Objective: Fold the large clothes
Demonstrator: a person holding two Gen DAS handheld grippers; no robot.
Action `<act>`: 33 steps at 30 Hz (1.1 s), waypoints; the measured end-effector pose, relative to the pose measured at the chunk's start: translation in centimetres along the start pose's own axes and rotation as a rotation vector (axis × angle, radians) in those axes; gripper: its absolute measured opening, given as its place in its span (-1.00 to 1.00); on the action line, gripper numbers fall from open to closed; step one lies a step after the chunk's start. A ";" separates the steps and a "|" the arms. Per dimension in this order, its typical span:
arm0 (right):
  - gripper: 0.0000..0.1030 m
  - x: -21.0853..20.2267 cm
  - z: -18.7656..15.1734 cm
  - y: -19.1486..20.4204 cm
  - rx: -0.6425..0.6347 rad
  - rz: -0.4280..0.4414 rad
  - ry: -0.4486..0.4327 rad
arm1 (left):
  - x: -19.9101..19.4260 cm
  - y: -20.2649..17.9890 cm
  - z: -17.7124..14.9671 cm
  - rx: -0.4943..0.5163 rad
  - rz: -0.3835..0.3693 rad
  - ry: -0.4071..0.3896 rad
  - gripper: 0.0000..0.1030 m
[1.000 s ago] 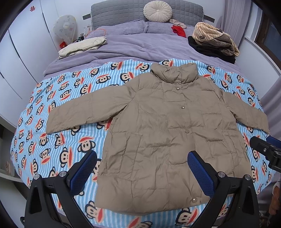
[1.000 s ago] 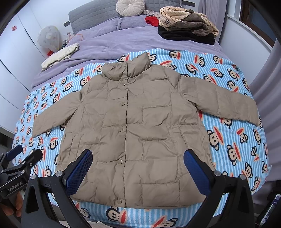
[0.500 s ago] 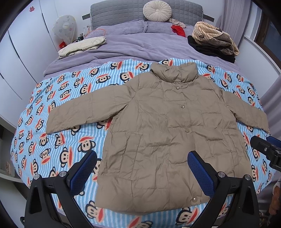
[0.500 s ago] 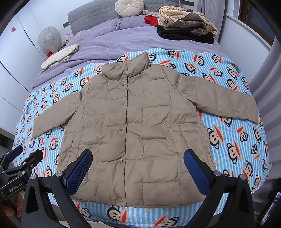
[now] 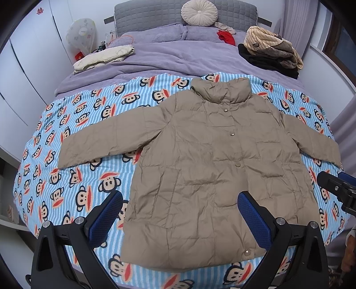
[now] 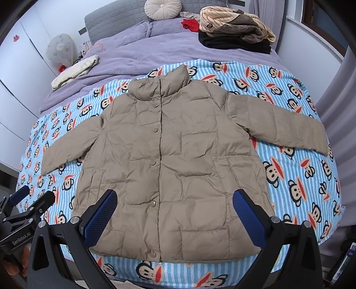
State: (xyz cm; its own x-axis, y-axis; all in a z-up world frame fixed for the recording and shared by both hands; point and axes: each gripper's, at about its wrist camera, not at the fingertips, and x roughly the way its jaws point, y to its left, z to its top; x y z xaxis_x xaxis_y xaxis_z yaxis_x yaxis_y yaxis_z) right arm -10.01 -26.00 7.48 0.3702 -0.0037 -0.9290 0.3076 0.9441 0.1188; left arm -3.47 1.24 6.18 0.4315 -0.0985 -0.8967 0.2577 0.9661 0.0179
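A tan quilted jacket [image 5: 211, 169] lies flat and buttoned on a blue striped monkey-print blanket [image 5: 73, 169], collar toward the headboard, both sleeves spread out sideways. It also fills the right wrist view [image 6: 173, 162]. My left gripper [image 5: 180, 216] is open and empty, hovering above the jacket's hem. My right gripper [image 6: 174, 214] is open and empty, above the hem too. Each gripper shows at the edge of the other's view: the right one [image 5: 338, 189], the left one [image 6: 26, 209].
The blanket [image 6: 296, 177] covers a bed with a purple duvet [image 5: 169, 55]. A folded cream garment [image 5: 104, 57] lies at the back left. A pile of striped and black clothes [image 5: 271, 51] sits at the back right. A round cushion [image 5: 199, 11] leans on the headboard.
Almost nothing: both views have shifted very slightly. The jacket has not moved and both grippers stay open.
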 end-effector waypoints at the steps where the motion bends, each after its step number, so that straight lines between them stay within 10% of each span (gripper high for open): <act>1: 1.00 -0.1 -0.1 0.1 0.001 0.001 0.001 | 0.0 0.0 0.0 0.001 0.000 0.000 1.00; 33: 1.00 1.7 0.5 0.6 0.060 0.147 0.027 | 2.0 0.2 1.1 0.007 -0.012 0.040 1.00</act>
State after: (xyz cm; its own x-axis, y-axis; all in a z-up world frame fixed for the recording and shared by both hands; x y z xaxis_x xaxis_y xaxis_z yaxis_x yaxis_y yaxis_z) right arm -8.78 -25.64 6.12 0.3917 0.1427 -0.9090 0.3035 0.9126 0.2740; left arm -1.59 0.97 4.91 0.3936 -0.0999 -0.9138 0.2690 0.9631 0.0106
